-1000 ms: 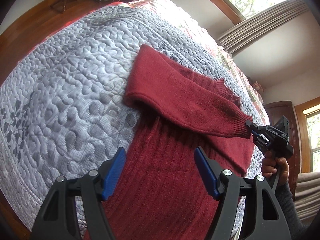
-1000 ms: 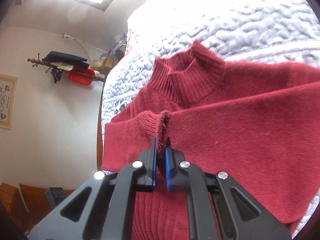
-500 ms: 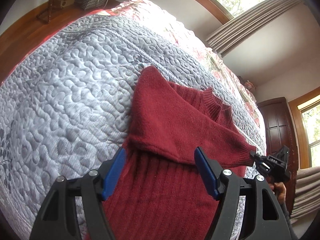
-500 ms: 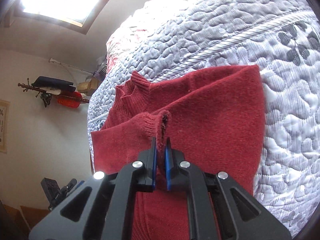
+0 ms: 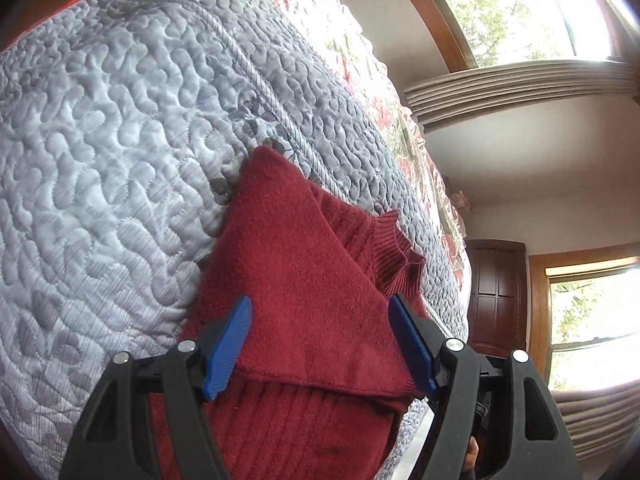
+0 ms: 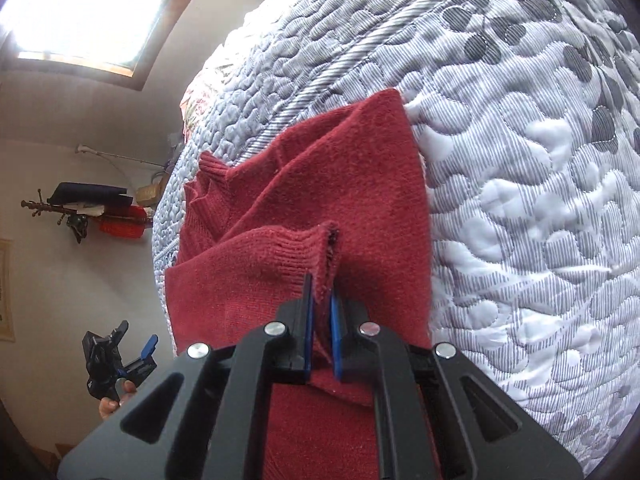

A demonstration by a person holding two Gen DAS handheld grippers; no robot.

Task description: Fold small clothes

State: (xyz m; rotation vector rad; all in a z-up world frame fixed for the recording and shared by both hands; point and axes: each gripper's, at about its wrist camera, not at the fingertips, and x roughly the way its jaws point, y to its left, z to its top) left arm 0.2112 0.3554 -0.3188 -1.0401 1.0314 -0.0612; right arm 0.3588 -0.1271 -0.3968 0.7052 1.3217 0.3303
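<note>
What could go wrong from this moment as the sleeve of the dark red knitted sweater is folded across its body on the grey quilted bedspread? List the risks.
1. The right gripper pinches only the ribbed cuff of the dark red knitted sweater; it may slip free or stretch.
2. The left gripper is open and holds nothing, so the body may drag across the grey quilted bedspread.
3. The sleeve already lies slanted, so the fold may end up crooked.

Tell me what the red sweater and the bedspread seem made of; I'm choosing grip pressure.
Red sweater: soft knit, probably wool or acrylic, fuzzy matte nap, ribbed cuff and collar. Bedspread: quilted woven fabric, likely cotton, puffy stitched swirls, faint sheen.
</note>
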